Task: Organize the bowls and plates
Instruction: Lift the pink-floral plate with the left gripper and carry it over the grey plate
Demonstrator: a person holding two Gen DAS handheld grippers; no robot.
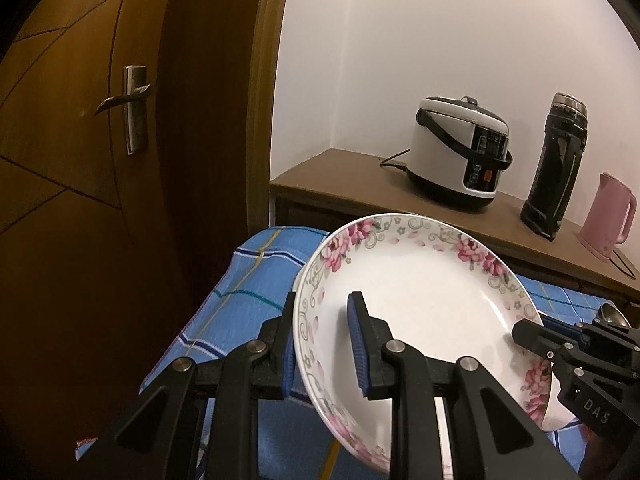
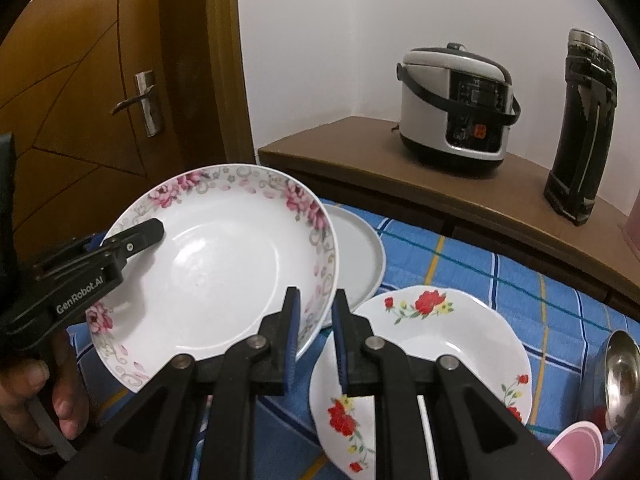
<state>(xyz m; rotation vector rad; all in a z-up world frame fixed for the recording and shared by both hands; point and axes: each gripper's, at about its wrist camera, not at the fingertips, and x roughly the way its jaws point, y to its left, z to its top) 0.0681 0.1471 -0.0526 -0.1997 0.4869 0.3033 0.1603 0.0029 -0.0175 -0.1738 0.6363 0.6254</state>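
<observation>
Wood-brown door (image 1: 80, 160) with a metal lever handle (image 1: 132, 104) fills the left of both views; white wall beyond.

Brown sideboard (image 2: 360, 148) along the wall carries a white-and-black rice cooker (image 2: 456, 112), a tall dark flask (image 2: 584, 128) beside it, and a pink kettle (image 1: 608, 216) seen only in the left wrist view.

Blue checked cloth (image 2: 500, 276) covers the counter in front of the sideboard.

Pink-flowered plate (image 2: 224, 268), white with a pink floral rim, is held up off the cloth and tilted, gripped on two sides. Left gripper (image 1: 320, 340) has its fingers clamped on the plate's near-left rim, one finger inside the dish, one behind. Right gripper (image 2: 316, 332) has its fingers pinched shut on the opposite rim. In the right wrist view the left gripper shows at far left, with a person's hand (image 2: 44, 396) below it.

Plain white plate (image 2: 360, 256) lies flat on the cloth, partly hidden behind the lifted plate.

Red-flowered plate (image 2: 440, 356), scalloped edge, rests on the cloth just beside the plain one, under the right gripper.

Steel ladle (image 2: 620, 380) lies at the right edge. Pink bowl (image 2: 580, 452) shows at the bottom right corner, mostly cut off.
</observation>
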